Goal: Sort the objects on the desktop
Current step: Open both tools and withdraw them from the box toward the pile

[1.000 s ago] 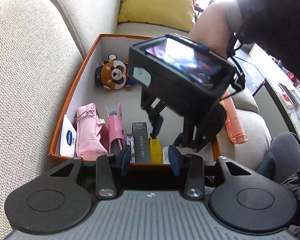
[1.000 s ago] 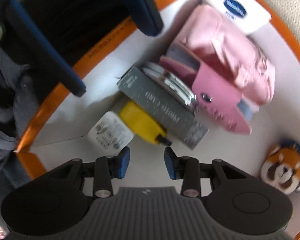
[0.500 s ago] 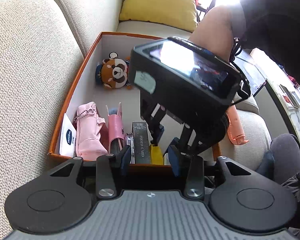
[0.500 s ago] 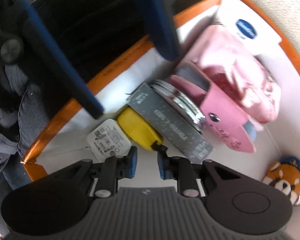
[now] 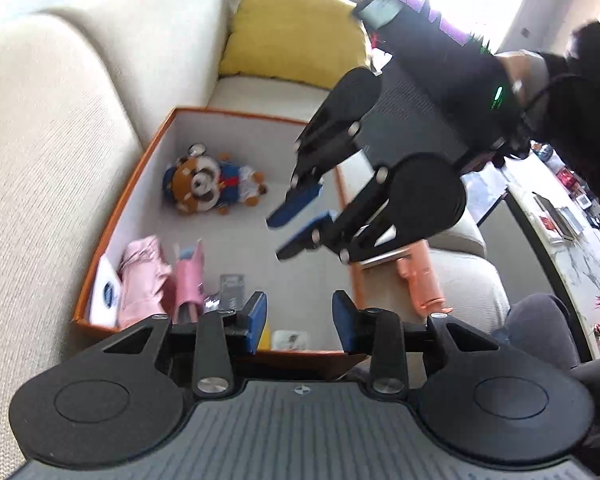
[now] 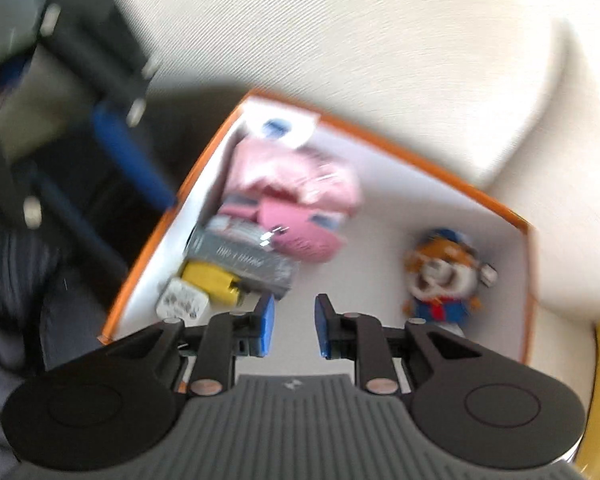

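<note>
Sofa-borne orange box lies below empty right gripper.

Black hand-held gripper with blue pads, silver screws.

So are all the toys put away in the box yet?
Mostly. The plush raccoon, pink pouch, yellow tape measure and white charger already lie in the orange box. Both the left gripper, jaws closing, and right gripper hold nothing. A peach tube lies outside on the sofa.
</note>
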The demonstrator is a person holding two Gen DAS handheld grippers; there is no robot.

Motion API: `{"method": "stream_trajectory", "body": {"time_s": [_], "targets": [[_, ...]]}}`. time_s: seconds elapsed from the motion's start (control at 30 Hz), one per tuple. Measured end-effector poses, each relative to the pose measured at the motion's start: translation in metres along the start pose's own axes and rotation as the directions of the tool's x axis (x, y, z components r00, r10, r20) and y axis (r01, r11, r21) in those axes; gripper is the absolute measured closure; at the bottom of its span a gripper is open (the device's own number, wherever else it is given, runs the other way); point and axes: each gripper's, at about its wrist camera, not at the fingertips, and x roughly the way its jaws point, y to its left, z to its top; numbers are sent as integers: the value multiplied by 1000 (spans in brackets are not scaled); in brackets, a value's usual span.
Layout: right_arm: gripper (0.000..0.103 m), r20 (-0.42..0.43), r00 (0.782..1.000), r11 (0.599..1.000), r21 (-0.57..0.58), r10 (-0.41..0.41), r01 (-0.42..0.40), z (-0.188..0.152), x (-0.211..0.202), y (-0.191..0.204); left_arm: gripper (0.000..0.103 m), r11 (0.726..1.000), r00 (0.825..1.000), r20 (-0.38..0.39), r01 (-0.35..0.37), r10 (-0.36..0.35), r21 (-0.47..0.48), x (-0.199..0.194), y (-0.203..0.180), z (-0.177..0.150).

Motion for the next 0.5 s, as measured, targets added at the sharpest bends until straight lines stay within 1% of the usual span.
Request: {"method": "stream_trajectory", "body": {"time_s": [0.03,0.07,0.13,0.17,0.23,0.3,0.33,0.37,0.4,0.43,0.5], "targets": [[79,30,999,998,56,-29,27,13,-11,26,67,1000,1000,3,5,-5,15,0,-6,2],[79,58,997,993,105,-60,54,3,12,45,69,1000,1000,6,7,-7,27,1,-12,4],[79,108,987,977,188,-120,98,-14,2,52,71,998,1000,19,4,-6,56,2,-25,5],[79,131,979,966,228,-157,124,-29,0,66,74,998,1000,21,0,-1,70,4,-33,6],[79,171,955,933,313,-241,179,-52,-11,78,75,993,1000,28,-10,6,116,7,-50,4],[79,189,935,892,404,-298,203,-74,-43,80,76,987,999,33,-7,2,164,10,-67,2],[79,184,928,865,455,-324,211,-87,-66,81,76,984,1000,27,4,-9,177,13,-74,1],[79,176,922,834,507,-346,216,-101,-65,86,78,982,1000,22,17,-21,186,17,-81,1],[79,161,920,802,558,-357,213,-115,-63,91,79,981,1000,16,23,-27,193,21,-86,0],[79,139,921,764,610,-363,209,-128,-61,96,79,980,1000,8,23,-25,198,27,-92,0],[79,81,928,670,715,-363,199,-159,-48,101,79,976,1000,-8,19,-18,217,39,-104,-1]]}}
